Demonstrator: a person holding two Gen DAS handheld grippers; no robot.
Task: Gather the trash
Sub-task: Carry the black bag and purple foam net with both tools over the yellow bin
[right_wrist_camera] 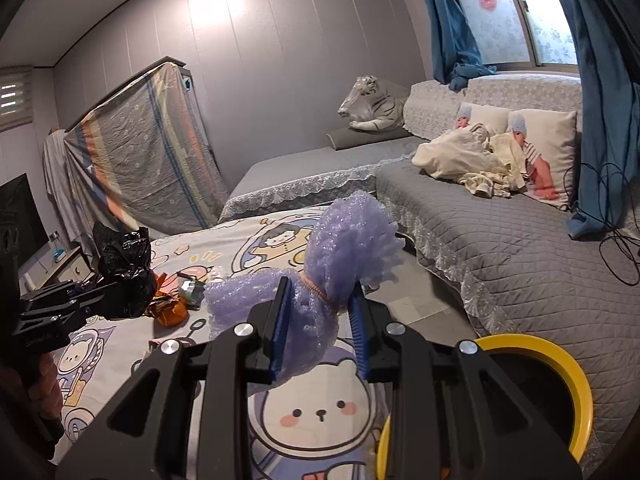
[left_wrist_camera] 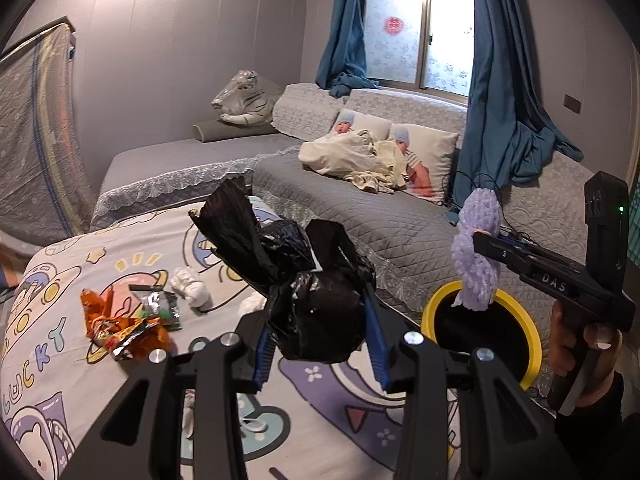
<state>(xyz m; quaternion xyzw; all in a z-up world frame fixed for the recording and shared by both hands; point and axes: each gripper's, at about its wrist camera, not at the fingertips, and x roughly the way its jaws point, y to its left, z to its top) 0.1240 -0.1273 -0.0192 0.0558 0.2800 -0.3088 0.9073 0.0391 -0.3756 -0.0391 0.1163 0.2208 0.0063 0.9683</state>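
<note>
1. The left tongs (left_wrist_camera: pixel 320 320) are clamped on a crumpled black plastic bag (left_wrist_camera: pixel 308 292), pinched at its bulky middle so the loose ends stick up clear of the bed (left_wrist_camera: pixel 320 400).
2. The right tongs (right_wrist_camera: pixel 320 320) are closed on a purple bubble-wrap bundle (right_wrist_camera: pixel 320 280), gripped just below its rubber-band waist, likely because the narrow neck gives the pads a firm hold.
3. The yellow-rimmed bin (left_wrist_camera: pixel 532 340) stands off the bed's right edge, between the bed and the grey sofa (left_wrist_camera: pixel 360 208). In the left view the bundle hangs just over the bin's mouth, so it looks ready to be dropped first.
4. An orange snack wrapper (left_wrist_camera: pixel 120 328), a silver packet (left_wrist_camera: pixel 160 304) and white tissue wads (left_wrist_camera: pixel 192 284) lie toward the bed's left side, not yet collected.
</note>
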